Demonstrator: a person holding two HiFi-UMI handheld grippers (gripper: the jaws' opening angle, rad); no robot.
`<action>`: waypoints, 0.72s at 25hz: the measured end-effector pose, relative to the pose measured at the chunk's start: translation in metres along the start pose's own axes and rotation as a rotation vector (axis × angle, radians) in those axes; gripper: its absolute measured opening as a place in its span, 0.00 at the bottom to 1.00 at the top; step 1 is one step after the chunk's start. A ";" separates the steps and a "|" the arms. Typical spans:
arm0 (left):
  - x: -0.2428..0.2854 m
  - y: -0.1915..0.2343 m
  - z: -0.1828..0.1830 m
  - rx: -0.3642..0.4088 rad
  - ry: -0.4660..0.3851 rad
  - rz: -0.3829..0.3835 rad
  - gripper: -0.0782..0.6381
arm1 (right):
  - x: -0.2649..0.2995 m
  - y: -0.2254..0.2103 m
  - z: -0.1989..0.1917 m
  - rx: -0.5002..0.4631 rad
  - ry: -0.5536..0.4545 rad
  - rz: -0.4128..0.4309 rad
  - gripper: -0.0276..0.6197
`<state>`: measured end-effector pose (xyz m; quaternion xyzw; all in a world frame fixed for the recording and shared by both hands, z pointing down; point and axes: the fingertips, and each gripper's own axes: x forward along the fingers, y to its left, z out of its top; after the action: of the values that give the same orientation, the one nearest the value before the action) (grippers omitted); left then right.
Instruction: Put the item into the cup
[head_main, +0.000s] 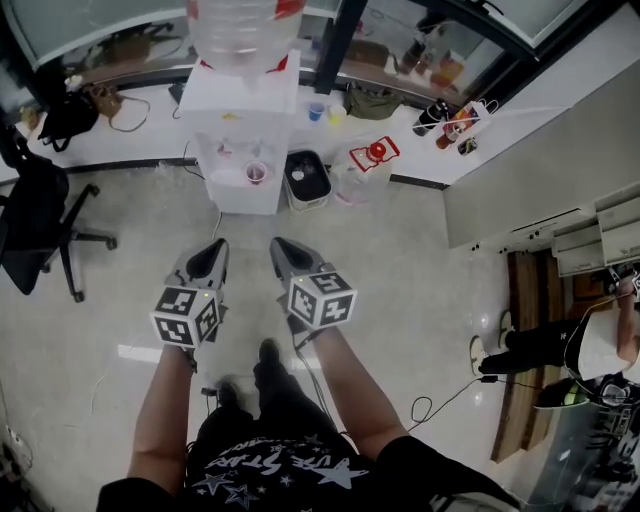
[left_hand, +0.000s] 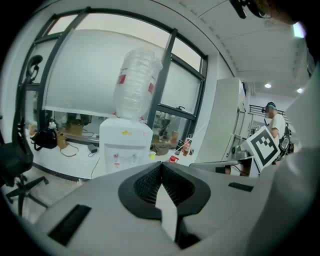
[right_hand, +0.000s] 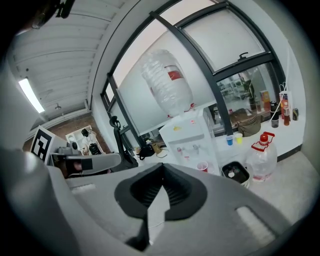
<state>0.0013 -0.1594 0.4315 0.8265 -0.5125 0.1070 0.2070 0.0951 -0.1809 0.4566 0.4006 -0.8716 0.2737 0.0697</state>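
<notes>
A white water dispenser (head_main: 245, 130) with an upturned bottle stands at the far wall. On its drip tray sits a small red cup (head_main: 256, 172), which the right gripper view shows too (right_hand: 202, 166). A blue cup (head_main: 315, 111) and a yellow cup (head_main: 336, 113) stand on the white ledge behind it. My left gripper (head_main: 212, 250) and right gripper (head_main: 283, 248) are held side by side over the floor, well short of the dispenser. Each has its jaws together with nothing between them, as both gripper views show (left_hand: 161, 167) (right_hand: 161, 167). I see no loose item.
A black bin (head_main: 307, 178) and a clear jug with a red cap (head_main: 372, 158) stand right of the dispenser. An office chair (head_main: 40, 225) is at the left. A cable (head_main: 440, 400) trails over the floor at the right. Another person (head_main: 560, 345) stands at the far right.
</notes>
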 end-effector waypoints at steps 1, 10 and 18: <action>-0.002 0.000 0.000 0.001 0.000 -0.006 0.12 | -0.001 0.004 -0.002 -0.001 0.001 -0.003 0.04; -0.047 -0.012 -0.021 -0.016 -0.001 -0.075 0.12 | -0.039 0.046 -0.020 -0.028 -0.014 -0.063 0.04; -0.101 -0.024 -0.027 0.014 -0.032 -0.125 0.12 | -0.075 0.090 -0.030 -0.044 -0.059 -0.100 0.04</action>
<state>-0.0221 -0.0571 0.4105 0.8598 -0.4625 0.0844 0.1992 0.0759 -0.0681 0.4182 0.4498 -0.8581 0.2386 0.0665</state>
